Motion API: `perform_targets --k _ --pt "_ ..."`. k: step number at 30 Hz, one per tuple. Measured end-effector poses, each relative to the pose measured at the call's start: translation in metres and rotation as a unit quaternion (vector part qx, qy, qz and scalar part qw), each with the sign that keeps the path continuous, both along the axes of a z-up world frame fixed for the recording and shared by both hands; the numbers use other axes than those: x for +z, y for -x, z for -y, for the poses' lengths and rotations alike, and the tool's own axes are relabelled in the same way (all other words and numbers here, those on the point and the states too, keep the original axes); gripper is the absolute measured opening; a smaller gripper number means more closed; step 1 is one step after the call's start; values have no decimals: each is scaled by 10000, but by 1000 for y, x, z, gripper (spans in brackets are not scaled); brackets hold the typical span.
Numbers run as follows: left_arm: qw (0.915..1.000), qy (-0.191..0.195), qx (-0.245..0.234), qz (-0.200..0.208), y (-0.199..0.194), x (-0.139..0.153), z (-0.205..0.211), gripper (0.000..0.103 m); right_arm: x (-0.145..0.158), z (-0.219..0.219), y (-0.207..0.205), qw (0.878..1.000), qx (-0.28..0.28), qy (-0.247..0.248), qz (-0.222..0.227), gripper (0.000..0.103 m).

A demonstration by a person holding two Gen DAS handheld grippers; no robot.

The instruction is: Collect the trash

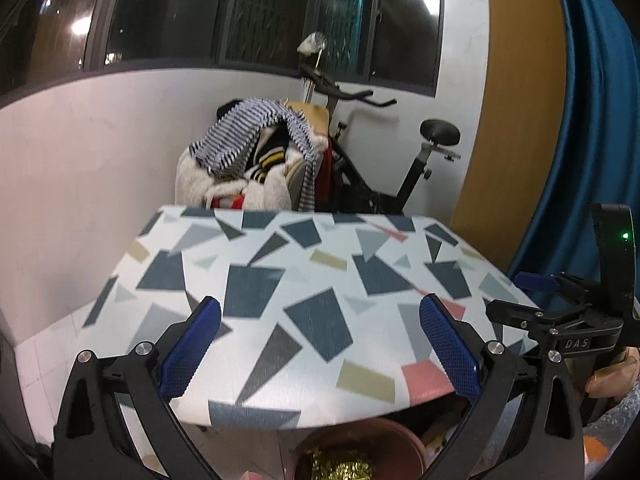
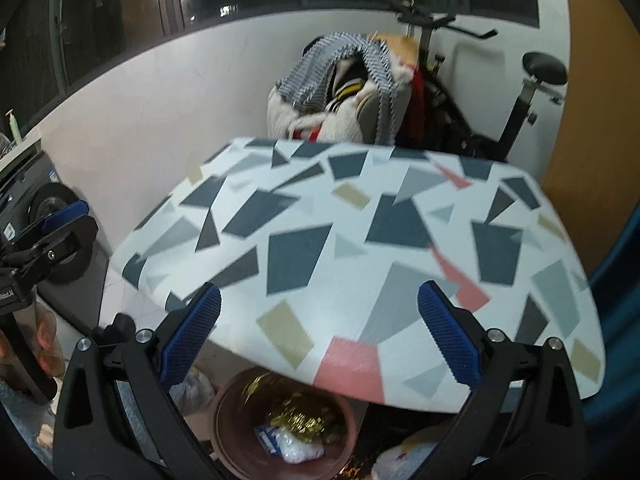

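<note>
A round brown plastic bin point(image 2: 240, 440) sits below the near edge of the geometric-patterned table point(image 2: 360, 240), with crumpled gold foil wrapper point(image 2: 300, 420) inside; a black exercise bike point(image 2: 500, 120) stands behind, far right.

Your two handheld grippers, seen along their fingers.

Your left gripper point(image 1: 320, 344) and right gripper point(image 2: 319, 340) each carry black angular arms tipped with blue cross-hatched pads point(image 2: 192, 336), fastened by silver round-headed screws point(image 1: 495, 347) just behind the pads. Beside your left tongs, the other unit's black body bears white "DAS" lettering point(image 1: 576, 344) and a green light point(image 1: 625, 235).
</note>
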State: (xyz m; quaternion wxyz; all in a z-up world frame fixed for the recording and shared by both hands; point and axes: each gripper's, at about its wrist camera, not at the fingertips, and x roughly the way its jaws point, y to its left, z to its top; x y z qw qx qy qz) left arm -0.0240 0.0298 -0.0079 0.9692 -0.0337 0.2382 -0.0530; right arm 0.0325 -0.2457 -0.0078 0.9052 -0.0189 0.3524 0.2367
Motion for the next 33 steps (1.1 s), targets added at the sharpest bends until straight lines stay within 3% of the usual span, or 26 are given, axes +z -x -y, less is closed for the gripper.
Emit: perform_targets --k 5,13,20,33 --pt "9993 -252 191 213 3 16 5 97 23 13 -1 9997 -104 -76 185 97" --pt "9971 -591 426 213 4 23 11 97 39 21 4 9993 -210 -108 306 97" --pt "9988 -338 342 23 4 23 10 97 41 23 6 9991 -235 -134 335 97" --pt "9983 -466 351 -4 3 19 15 97 41 23 11 9989 -291 -94 369 97"
